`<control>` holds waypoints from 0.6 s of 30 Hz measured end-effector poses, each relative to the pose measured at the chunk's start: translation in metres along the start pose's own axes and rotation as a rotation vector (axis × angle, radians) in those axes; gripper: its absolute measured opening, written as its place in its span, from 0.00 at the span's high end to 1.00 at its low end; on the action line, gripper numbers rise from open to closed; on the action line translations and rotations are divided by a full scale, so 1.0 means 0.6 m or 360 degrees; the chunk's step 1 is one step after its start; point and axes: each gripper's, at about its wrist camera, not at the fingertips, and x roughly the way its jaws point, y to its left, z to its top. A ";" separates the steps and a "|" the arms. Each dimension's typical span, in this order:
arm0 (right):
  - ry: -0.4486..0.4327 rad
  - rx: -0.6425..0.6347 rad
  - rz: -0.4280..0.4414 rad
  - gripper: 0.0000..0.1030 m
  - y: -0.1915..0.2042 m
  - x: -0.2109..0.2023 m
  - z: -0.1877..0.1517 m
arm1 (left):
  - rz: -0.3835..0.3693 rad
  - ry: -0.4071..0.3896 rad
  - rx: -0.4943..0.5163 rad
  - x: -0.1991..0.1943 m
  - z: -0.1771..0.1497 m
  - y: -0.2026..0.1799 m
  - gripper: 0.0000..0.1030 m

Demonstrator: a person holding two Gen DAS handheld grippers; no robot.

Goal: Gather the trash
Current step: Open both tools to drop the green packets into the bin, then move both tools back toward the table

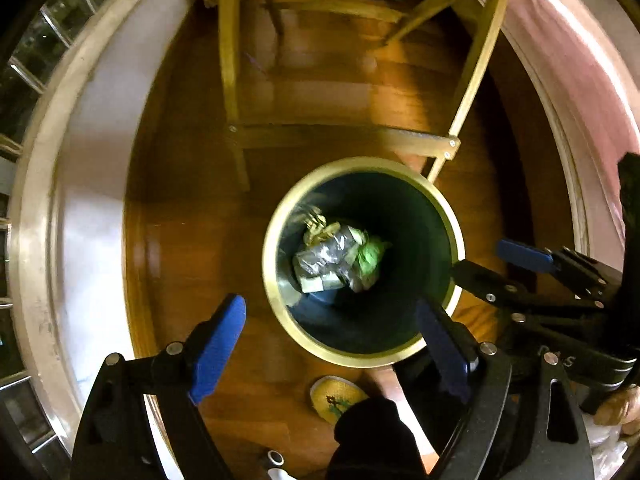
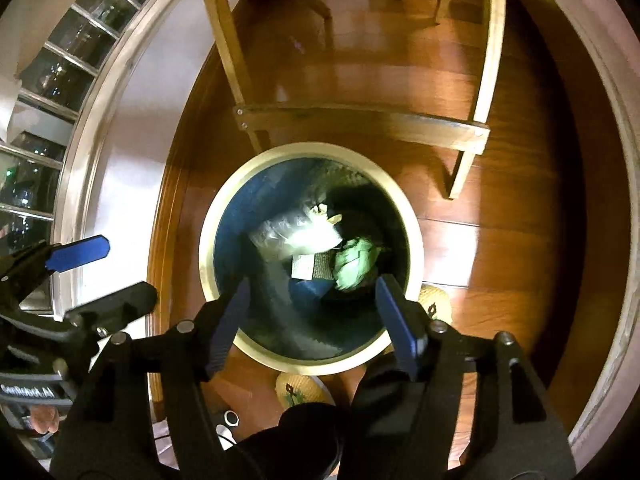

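Gold-rimmed and dark inside, the bin stands upright on the wooden floor, its mouth facing straight up at both cameras and its long axis vertical, just in front of a wooden chair frame. At its bottom lies the trash: a crinkled silvery wrapper, a crumpled green piece touching it, some yellowish scraps and a small white card. The wrapper looks blurred in the right wrist view, so I judge it may only just be settling. The left claw hangs near the bin's edge with its blue pads spread wide and nothing between them; the right claw hangs directly over the mouth, likewise spread and empty. So these 2 drops look done. No loose litter shows on the visible floor, though 2 slippered feet and a small white object stand beside the bin; whether more remains elsewhere cannot be told.
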 end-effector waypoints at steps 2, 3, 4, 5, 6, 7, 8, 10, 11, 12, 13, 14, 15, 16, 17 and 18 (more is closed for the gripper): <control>-0.0013 0.0017 -0.0005 0.38 0.008 -0.023 0.000 | 0.0020 -0.0032 -0.0014 -0.024 0.002 0.007 0.14; -0.0019 0.0023 -0.0007 0.38 0.010 -0.035 0.001 | 0.0028 -0.0053 -0.0024 -0.038 0.002 0.008 0.14; -0.0023 0.0026 -0.0012 0.38 0.014 -0.047 0.003 | 0.0037 -0.0081 -0.0034 -0.054 0.004 0.008 0.14; -0.0029 0.0028 -0.0016 0.38 0.018 -0.061 0.004 | 0.0042 -0.0099 -0.0037 -0.072 0.006 0.016 0.14; -0.0032 0.0028 -0.0015 0.38 0.023 -0.075 0.005 | 0.0049 -0.0121 -0.0042 -0.091 0.009 0.014 0.14; -0.0039 0.0028 -0.0011 0.38 0.030 -0.097 0.007 | 0.0055 -0.0144 -0.0049 -0.114 0.010 0.012 0.14; -0.0045 0.0027 -0.0009 0.38 0.033 -0.111 0.008 | 0.0057 -0.0158 -0.0056 -0.136 0.009 0.012 0.14; -0.0056 0.0025 0.0002 0.38 0.043 -0.146 0.011 | 0.0051 -0.0190 -0.0068 -0.187 0.013 0.008 0.14; -0.0066 0.0023 0.0005 0.38 0.050 -0.167 0.013 | 0.0048 -0.0207 -0.0072 -0.211 0.015 0.006 0.14; -0.0075 0.0021 0.0010 0.38 0.056 -0.191 0.015 | 0.0040 -0.0227 -0.0074 -0.238 0.017 0.002 0.14; -0.0081 0.0020 0.0019 0.38 0.061 -0.213 0.016 | 0.0033 -0.0247 -0.0077 -0.265 0.019 0.000 0.14; -0.0088 0.0020 0.0026 0.38 0.066 -0.230 0.017 | 0.0031 -0.0269 -0.0079 -0.294 0.022 -0.005 0.14; -0.0098 0.0016 0.0035 0.38 0.072 -0.256 0.018 | 0.0030 -0.0298 -0.0078 -0.325 0.024 -0.011 0.14; -0.0110 0.0012 0.0041 0.38 0.078 -0.278 0.018 | 0.0030 -0.0313 -0.0074 -0.348 0.025 -0.012 0.14; -0.0121 0.0008 0.0048 0.38 0.082 -0.298 0.019 | 0.0030 -0.0334 -0.0070 -0.378 0.026 -0.016 0.14; -0.0138 0.0003 0.0060 0.38 0.089 -0.327 0.019 | 0.0031 -0.0359 -0.0064 -0.406 0.028 -0.020 0.14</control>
